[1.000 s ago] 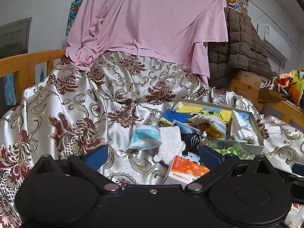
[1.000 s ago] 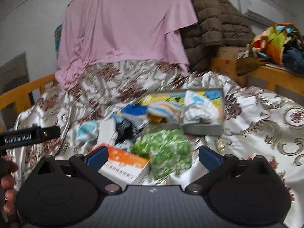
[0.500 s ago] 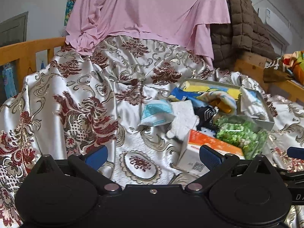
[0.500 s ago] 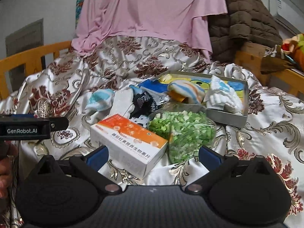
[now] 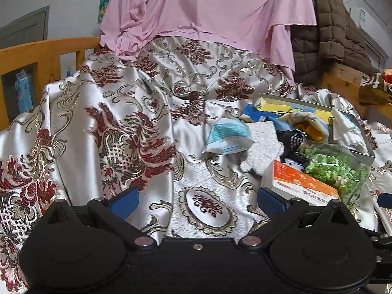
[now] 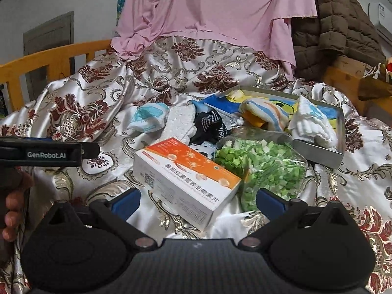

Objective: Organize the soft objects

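A pile of soft things lies on a satin bedspread: a light blue packet (image 5: 226, 136) (image 6: 148, 117), a white fuzzy cloth (image 5: 263, 144) (image 6: 178, 120), a black dotted sock (image 6: 208, 122), and a bag of green pieces (image 6: 264, 166) (image 5: 330, 169). An orange-and-white box (image 6: 186, 178) (image 5: 301, 183) lies in front. A grey tray (image 6: 316, 153) (image 5: 362, 155) holds a striped cloth (image 6: 264, 114) and a white cloth (image 6: 308, 122). My left gripper (image 5: 198, 202) is open and empty over the bedspread, left of the pile. My right gripper (image 6: 197, 202) is open and empty, just before the box.
A pink sheet (image 6: 213, 9) drapes the back. A brown quilted jacket (image 6: 335, 24) hangs at right. A wooden bed rail (image 5: 46, 51) runs along the left. The left gripper's body (image 6: 41, 153) and a hand show at the left of the right wrist view.
Both grippers have come lower and nearer the bedspread. The box and the green bag now look larger in the right wrist view. Both stay open and empty.
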Demonstrator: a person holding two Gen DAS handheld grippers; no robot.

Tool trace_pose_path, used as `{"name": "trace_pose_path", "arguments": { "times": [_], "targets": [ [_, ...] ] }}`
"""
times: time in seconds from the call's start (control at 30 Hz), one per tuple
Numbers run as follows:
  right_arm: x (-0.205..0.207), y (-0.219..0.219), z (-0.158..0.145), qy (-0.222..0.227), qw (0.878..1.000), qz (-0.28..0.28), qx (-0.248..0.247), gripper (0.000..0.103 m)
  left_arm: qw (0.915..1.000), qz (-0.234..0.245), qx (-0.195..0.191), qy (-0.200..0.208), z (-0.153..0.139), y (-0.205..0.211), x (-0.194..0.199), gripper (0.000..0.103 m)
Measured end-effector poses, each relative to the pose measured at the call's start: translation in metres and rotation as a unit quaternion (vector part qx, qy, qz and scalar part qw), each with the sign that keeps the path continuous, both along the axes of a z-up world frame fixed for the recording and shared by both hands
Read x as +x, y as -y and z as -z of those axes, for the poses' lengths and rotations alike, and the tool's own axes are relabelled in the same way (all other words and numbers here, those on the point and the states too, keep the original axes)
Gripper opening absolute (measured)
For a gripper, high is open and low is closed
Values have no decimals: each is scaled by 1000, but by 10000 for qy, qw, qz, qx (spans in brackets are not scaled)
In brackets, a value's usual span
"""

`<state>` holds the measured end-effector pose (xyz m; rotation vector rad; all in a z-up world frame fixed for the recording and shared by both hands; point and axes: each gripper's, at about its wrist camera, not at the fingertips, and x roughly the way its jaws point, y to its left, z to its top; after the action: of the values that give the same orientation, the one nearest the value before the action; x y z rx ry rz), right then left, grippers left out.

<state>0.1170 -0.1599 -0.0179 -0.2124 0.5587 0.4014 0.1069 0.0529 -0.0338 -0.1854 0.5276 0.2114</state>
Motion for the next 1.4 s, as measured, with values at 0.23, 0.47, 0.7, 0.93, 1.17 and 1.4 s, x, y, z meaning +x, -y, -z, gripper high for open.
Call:
{"name": "trace_pose_path", "arguments": {
  "times": [0.23, 0.47, 0.7, 0.93, 1.17, 1.4],
  "targets": [
    [1, -2, -3, 151, 9998, -89, 128, 103, 9997, -126, -181, 53, -4, -9, 5, 102],
    [17, -8, -2, 186, 9992, -173, 309, 103, 9992, -25, -346, 222, -11, -15, 25, 102],
    [40, -15, 5, 229, 9985, -379, 322, 103, 9959, 423, -724, 339, -8, -25, 58, 102],
    [56, -20, 7, 209, 9970, -638, 389, 103, 9932, 761, -792, 378, -5, -30, 101, 102],
    [88, -34, 4, -51, 9920, -1188, 418, 103, 9862, 1343, -910, 332, -4, -31, 140, 102],
    [124, -50, 5, -383, 9882, -1429, 405, 103, 9812, 1719, -859, 192, 3, -32, 164, 102]
  ]
}}
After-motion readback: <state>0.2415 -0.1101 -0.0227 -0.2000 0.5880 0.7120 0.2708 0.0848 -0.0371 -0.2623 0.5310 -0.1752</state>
